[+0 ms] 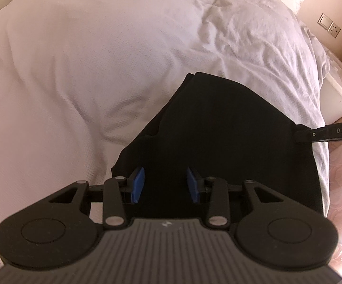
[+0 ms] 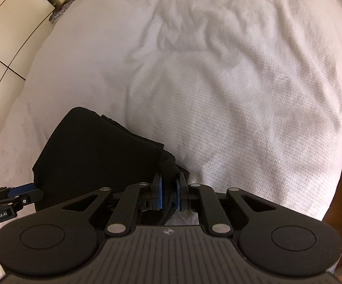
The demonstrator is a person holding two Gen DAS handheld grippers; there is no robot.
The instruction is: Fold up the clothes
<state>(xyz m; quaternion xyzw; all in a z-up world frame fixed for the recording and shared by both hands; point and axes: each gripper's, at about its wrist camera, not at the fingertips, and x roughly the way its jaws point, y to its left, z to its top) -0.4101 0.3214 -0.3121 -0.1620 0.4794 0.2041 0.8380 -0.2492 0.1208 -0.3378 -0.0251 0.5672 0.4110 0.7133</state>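
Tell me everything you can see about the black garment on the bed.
The black garment is plain, dark, soft-looking cloth, already folded into a compact, layered shape with stacked edges showing along one side. It lies on the white textured bed cover near its edge. The right gripper is shut on one corner of it. The left gripper is over it with its blue pads apart, not pinching it.

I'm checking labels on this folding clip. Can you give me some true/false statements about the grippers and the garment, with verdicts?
1. The right gripper is shut on the black garment. True.
2. The left gripper is clamped on the garment. False: its jaws stand apart over the cloth, nothing between them.
3. The garment lies on a white bedcover. True.
4. The garment is red. False: it is black.
5. A wall switch shows in the left wrist view. True.
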